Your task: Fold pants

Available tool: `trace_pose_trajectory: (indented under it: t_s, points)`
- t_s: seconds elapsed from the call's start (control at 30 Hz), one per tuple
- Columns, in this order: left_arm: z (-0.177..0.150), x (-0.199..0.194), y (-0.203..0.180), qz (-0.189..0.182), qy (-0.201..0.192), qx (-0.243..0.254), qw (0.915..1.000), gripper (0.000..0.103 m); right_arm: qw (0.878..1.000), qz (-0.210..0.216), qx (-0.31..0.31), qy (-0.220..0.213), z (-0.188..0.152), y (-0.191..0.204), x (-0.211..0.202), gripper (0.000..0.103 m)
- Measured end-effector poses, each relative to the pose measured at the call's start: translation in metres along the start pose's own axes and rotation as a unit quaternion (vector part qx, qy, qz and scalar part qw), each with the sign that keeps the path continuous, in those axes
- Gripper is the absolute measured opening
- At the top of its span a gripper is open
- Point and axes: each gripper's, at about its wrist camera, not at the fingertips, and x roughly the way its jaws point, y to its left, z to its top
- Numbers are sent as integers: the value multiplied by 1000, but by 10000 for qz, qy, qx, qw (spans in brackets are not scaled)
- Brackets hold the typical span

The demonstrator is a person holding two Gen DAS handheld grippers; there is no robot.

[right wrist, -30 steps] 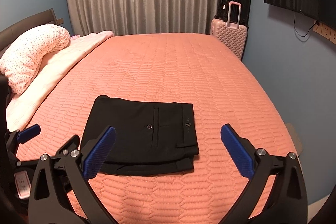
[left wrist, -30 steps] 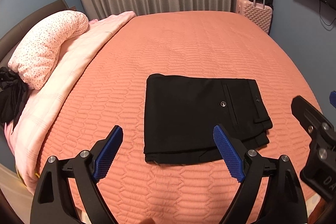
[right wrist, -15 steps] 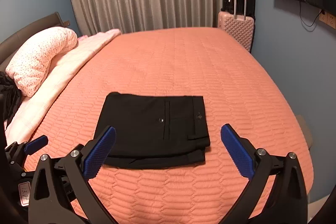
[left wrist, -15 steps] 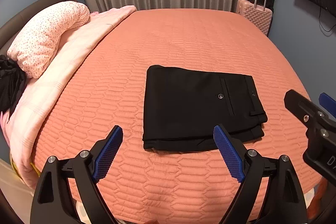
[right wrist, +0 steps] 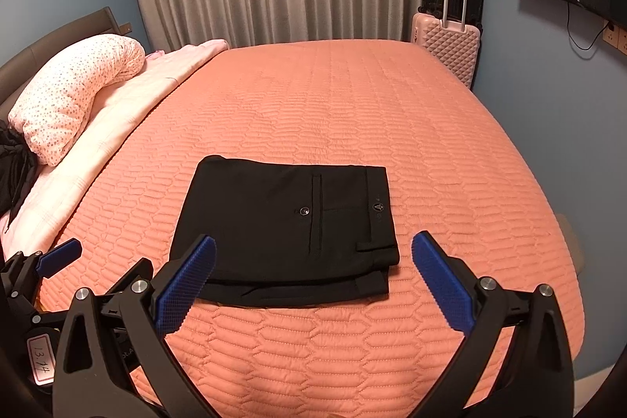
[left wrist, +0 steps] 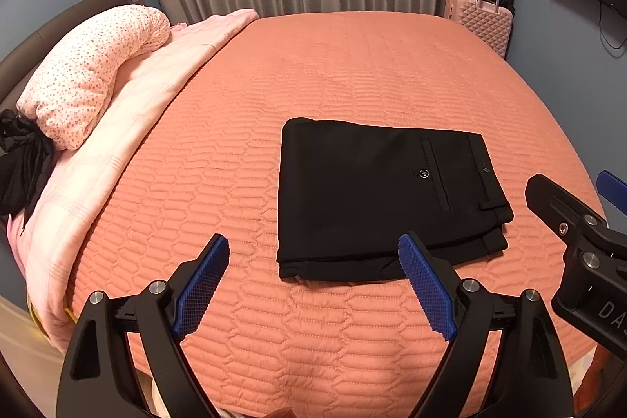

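Observation:
The black pants lie folded into a flat rectangle on the orange quilted bed, back pocket and button facing up, waistband to the right. They also show in the right wrist view. My left gripper is open and empty, above the bed's near edge, in front of the pants. My right gripper is open and empty, also in front of the pants and apart from them. The right gripper's body shows at the right edge of the left wrist view.
A dotted pink pillow and a pale pink blanket lie along the left side of the bed. Black cloth hangs at the far left. A pink suitcase and a black one stand by the curtain.
Both grippers have pulled back and risen a little, so the pants sit farther from them. The pants have not moved. Both grippers stay open.

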Motion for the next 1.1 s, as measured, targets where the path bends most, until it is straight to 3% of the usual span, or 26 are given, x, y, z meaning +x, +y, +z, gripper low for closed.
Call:
trace_pose_trajectory:
  t_s: [1.1]
  points:
    - [1,2,2,-41,16,60,10000,86,10000,0,51,-12,0,2,0,98]
